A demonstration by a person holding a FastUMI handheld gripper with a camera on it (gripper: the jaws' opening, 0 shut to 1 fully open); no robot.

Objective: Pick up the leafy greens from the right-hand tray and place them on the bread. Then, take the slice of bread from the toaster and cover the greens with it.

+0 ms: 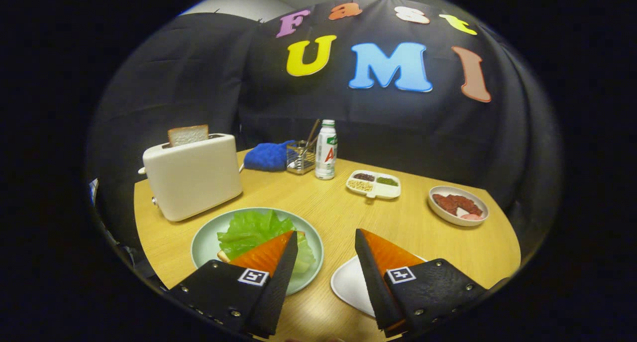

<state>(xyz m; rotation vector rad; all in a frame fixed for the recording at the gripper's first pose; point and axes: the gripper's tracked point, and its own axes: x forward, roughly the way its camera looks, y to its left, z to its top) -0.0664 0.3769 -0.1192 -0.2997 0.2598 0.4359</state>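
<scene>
The leafy greens [253, 231] lie on a slice of bread [224, 256] on the pale green plate [206, 242], just ahead of and partly under my left finger. Only a small edge of that bread shows. A second bread slice [187, 135] stands upright in the slot of the white toaster [194, 176], beyond the plate to the left. My gripper [326, 240] is open, with bare table between its fingers. The white tray [351, 285] lies under my right finger, and its visible part is bare.
At the back of the wooden table [338, 207] stand a white bottle [326, 150], a wire holder [300, 157] and a blue cloth [267, 156]. A divided dish of grains [373, 184] and a bowl of red meat [458, 205] sit to the right.
</scene>
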